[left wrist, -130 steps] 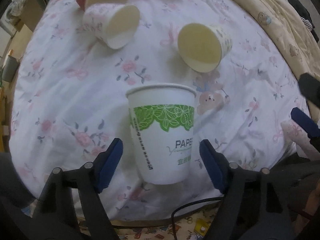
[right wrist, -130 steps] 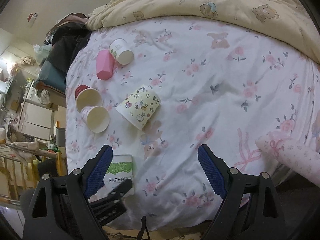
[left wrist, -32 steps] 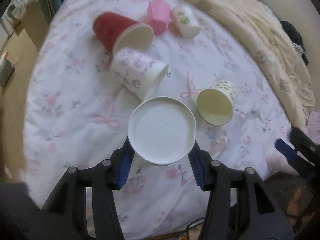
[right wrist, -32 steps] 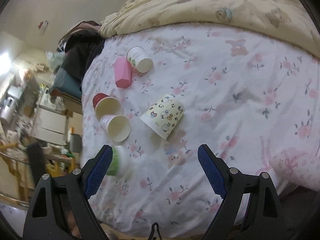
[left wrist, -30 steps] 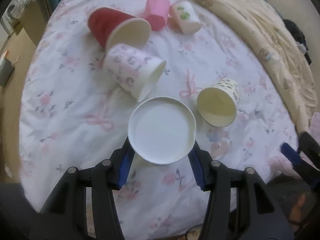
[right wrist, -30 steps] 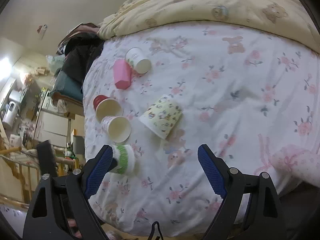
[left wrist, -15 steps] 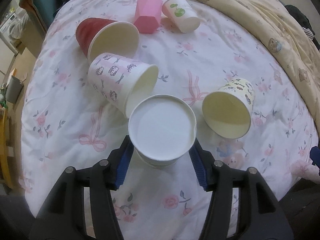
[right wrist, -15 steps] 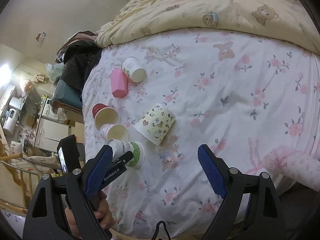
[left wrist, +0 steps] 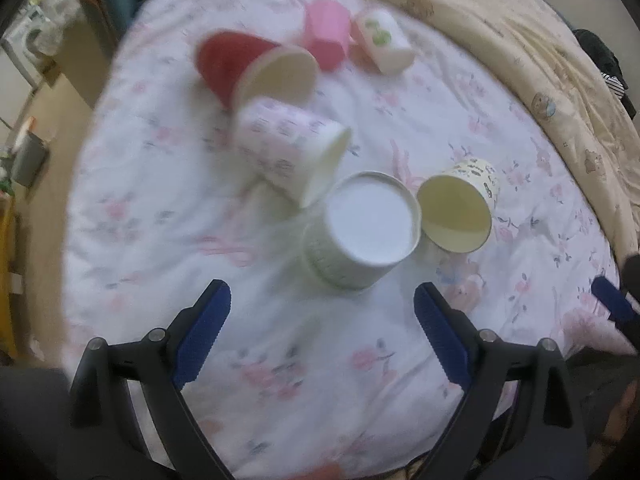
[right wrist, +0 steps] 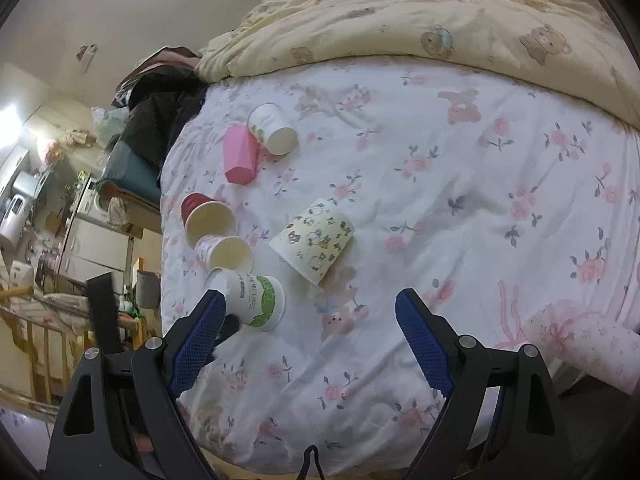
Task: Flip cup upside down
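Observation:
The white paper cup with the green leaf band (left wrist: 362,236) stands upside down on the floral bedsheet (left wrist: 320,360), its white base facing up. It also shows in the right wrist view (right wrist: 252,294), rim on the sheet. My left gripper (left wrist: 322,336) is open and empty, drawn back just short of the cup. My right gripper (right wrist: 310,344) is open and empty, hovering over the sheet to the right of the cup.
Several cups lie on their sides nearby: a pink-patterned one (left wrist: 292,152), a red one (left wrist: 252,68), a cartoon-print one (left wrist: 460,208), a pink plastic one (left wrist: 326,38), a white one (left wrist: 382,42). A yellow quilt (right wrist: 440,16) lies behind; a pink roll (right wrist: 588,348) lies right.
My left gripper has opened, let go of the upturned cup and pulled back from it. The cup now stands on the sheet alone. My right gripper has barely moved.

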